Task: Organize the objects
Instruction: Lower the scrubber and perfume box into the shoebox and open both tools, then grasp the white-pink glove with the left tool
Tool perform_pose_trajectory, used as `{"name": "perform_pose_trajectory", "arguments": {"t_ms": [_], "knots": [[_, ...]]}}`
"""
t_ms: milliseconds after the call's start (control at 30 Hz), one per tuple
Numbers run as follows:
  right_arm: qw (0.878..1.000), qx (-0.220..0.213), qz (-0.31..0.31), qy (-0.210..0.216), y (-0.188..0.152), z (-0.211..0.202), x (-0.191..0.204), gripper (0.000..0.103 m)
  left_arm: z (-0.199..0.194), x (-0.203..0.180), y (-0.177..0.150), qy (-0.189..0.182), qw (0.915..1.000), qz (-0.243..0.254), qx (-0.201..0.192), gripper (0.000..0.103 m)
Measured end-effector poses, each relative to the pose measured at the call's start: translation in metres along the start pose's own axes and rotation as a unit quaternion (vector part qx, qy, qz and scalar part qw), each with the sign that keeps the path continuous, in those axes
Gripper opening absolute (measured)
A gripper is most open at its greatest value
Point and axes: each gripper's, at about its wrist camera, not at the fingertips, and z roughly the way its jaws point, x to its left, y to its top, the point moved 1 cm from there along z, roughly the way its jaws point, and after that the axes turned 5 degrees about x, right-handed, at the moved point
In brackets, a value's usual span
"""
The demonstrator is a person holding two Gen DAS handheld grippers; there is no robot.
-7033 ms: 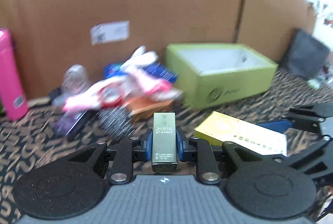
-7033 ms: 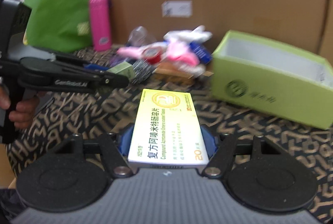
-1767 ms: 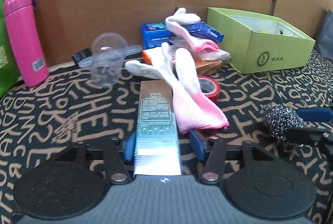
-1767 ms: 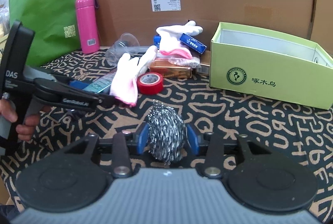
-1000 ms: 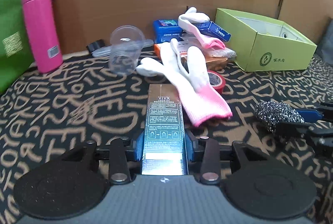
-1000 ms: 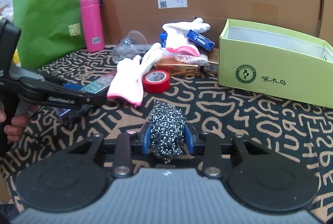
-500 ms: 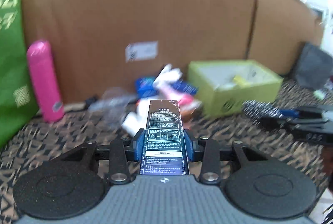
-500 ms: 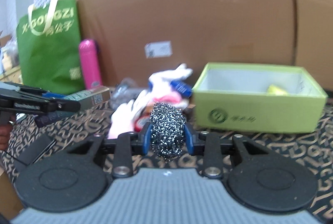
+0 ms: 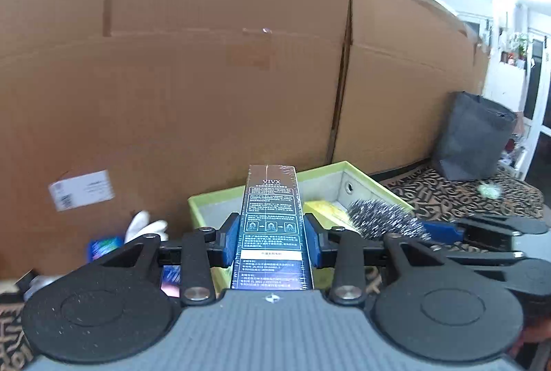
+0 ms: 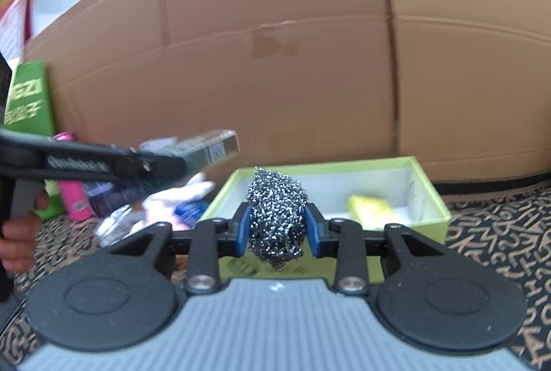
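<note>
My left gripper (image 9: pixel 272 238) is shut on a long dark VIVX box (image 9: pixel 270 212), which it holds in the air in front of the green box (image 9: pixel 213 198). In the right wrist view the same VIVX box (image 10: pixel 206 150) and the left gripper come in from the left. My right gripper (image 10: pixel 277 228) is shut on a steel wool scrubber (image 10: pixel 277 216), raised just before the green box (image 10: pixel 427 205). The scrubber (image 9: pixel 382 219) also shows to the right in the left wrist view. A yellow carton (image 10: pixel 370 207) lies inside the green box.
A tall cardboard wall (image 10: pixel 310 61) stands behind everything. White and pink gloves (image 10: pixel 175 195), a pink bottle (image 10: pixel 74 195) and a green bag (image 10: pixel 27 102) sit to the left on the patterned cloth (image 10: pixel 499 233). A grey bag (image 9: pixel 471 136) stands far right.
Both grippers rose off the cloth and swung right toward the green box, each keeping its object. The glove pile and red tape dropped out of the middle of both views.
</note>
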Motion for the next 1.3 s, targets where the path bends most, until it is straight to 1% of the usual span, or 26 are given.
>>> {"name": "perform_pose_trajectory", "arguments": {"t_ms": [67,133,267,433,500,533,567,600,633,667,700,733,767,867,1000,1067,1133,1233,1300], "knots": [[1.000,-0.001,0.003,-0.011,0.008,0.013,-0.010,0.033,0.027,-0.002,0.004,-0.003,0.9999,-0.005,0.011,0.041],[1.000,-0.002,0.003,-0.026,0.014,0.028,-0.020,0.033,0.055,-0.002,0.007,0.003,0.9997,-0.010,0.023,0.041],[0.999,0.016,0.004,-0.043,0.021,0.064,-0.037,0.033,0.093,0.002,0.007,0.013,0.9988,-0.014,0.045,0.041],[0.997,0.051,0.004,-0.052,0.018,0.108,-0.054,0.033,0.122,0.003,0.003,0.021,0.9976,-0.005,0.066,0.041],[0.997,0.060,0.002,-0.053,0.014,0.120,-0.057,0.033,0.128,0.005,0.001,0.018,0.9975,0.000,0.068,0.041],[0.996,0.068,-0.002,-0.051,0.013,0.126,-0.058,0.035,0.131,0.005,0.000,0.013,0.9976,0.000,0.068,0.041],[0.995,0.082,-0.009,-0.048,0.011,0.134,-0.059,0.038,0.133,0.007,-0.001,0.004,0.9979,-0.002,0.065,0.055],[0.994,0.096,-0.015,-0.047,0.009,0.141,-0.059,0.042,0.134,0.008,-0.001,-0.005,0.9977,-0.008,0.067,0.080],[0.993,0.104,-0.020,-0.051,0.007,0.145,-0.060,0.057,0.133,0.009,-0.001,-0.005,0.9976,-0.016,0.067,0.088],[0.992,0.107,-0.026,-0.057,0.005,0.146,-0.060,0.070,0.129,0.011,-0.002,0.001,0.9979,-0.024,0.060,0.090],[0.993,0.098,-0.027,-0.061,0.004,0.142,-0.061,0.075,0.123,0.013,-0.003,0.005,0.9984,-0.027,0.050,0.091],[0.994,0.086,-0.023,-0.062,0.003,0.136,-0.063,0.086,0.118,0.014,-0.004,0.006,0.9987,-0.026,0.045,0.091],[0.995,0.073,-0.014,-0.061,0.002,0.128,-0.063,0.093,0.112,0.014,-0.003,0.008,0.9989,-0.025,0.039,0.091],[0.997,0.052,-0.002,-0.058,0.000,0.105,-0.059,0.102,0.087,0.015,-0.005,0.022,0.9988,-0.038,0.021,0.092],[0.998,0.032,-0.012,-0.051,-0.005,0.072,-0.041,0.103,0.044,0.015,-0.016,0.030,0.9990,-0.034,-0.003,0.093],[0.999,0.023,-0.018,-0.046,-0.010,0.054,-0.030,0.103,0.020,0.019,-0.026,0.034,0.9984,-0.040,-0.018,0.097],[0.999,0.019,-0.019,-0.035,-0.015,0.038,-0.019,0.103,-0.002,0.023,-0.043,0.047,0.9971,-0.050,-0.034,0.099],[0.999,0.019,-0.029,-0.014,-0.025,0.019,0.000,0.103,-0.026,0.028,-0.066,0.077,0.9957,-0.040,-0.032,0.099],[0.999,0.019,-0.038,-0.002,-0.034,0.008,0.014,0.103,-0.040,0.035,-0.085,0.103,0.9930,-0.049,-0.030,0.099]]}}
